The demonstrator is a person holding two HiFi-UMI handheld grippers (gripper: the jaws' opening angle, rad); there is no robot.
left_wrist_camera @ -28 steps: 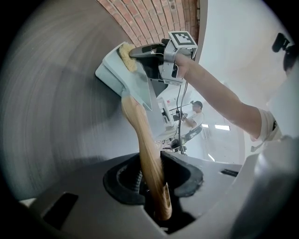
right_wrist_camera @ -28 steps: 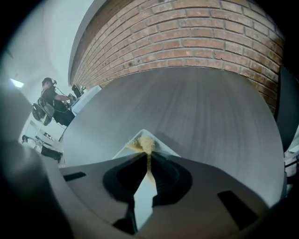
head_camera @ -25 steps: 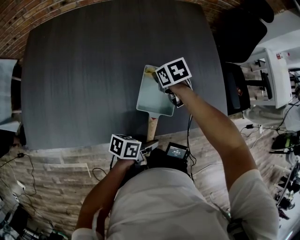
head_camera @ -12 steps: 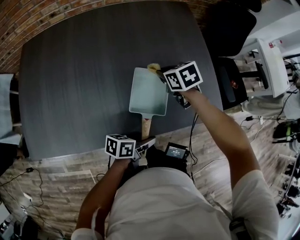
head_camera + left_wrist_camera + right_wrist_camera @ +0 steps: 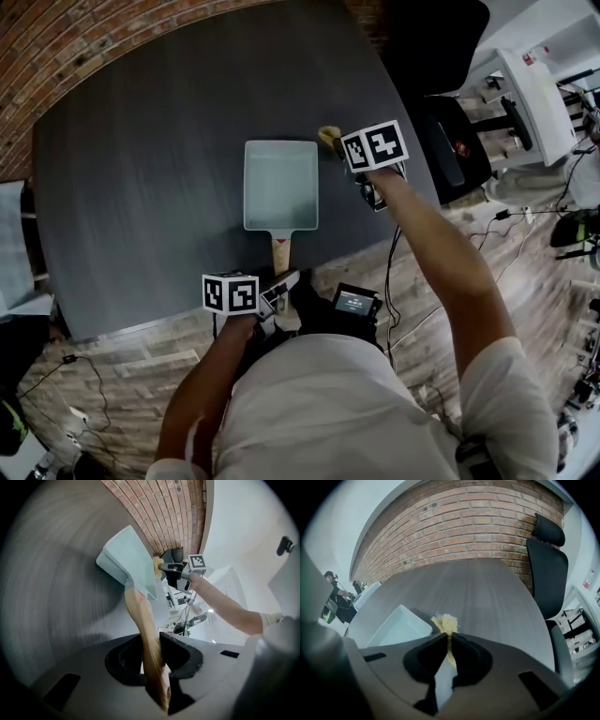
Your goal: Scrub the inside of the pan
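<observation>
– Pale-green rectangular metal pan [image 5: 280, 183] lies flat on the dark grey wooden table [image 5: 141, 187], its light wooden handle [image 5: 281, 253] pointing back towards me; where do my 2 grippers stand?

– My left gripper [image 5: 151, 654] has just been closing its jaws, and the handle sits between them, pinched narrow; my right gripper [image 5: 449, 641] is clamped tight on the frayed yellow scrub pad [image 5: 445, 619]; that pad hangs just beside the pan's far corner on my right, outside the rim, so nothing is touching the inside yet.

– How do I scrub well from here?

– My judgement: hold the handle firmly so the pan cannot swivel under sideways strokes; carry the pad over the rim and lower it until the tuft meets the base, not the jaw tips; only a little pad shows past the jaws, so I would tilt the gripper and press lightly, or hard plastic may scrape the coating; short overlapping strokes along the long side, then into all 4 corners.
</observation>
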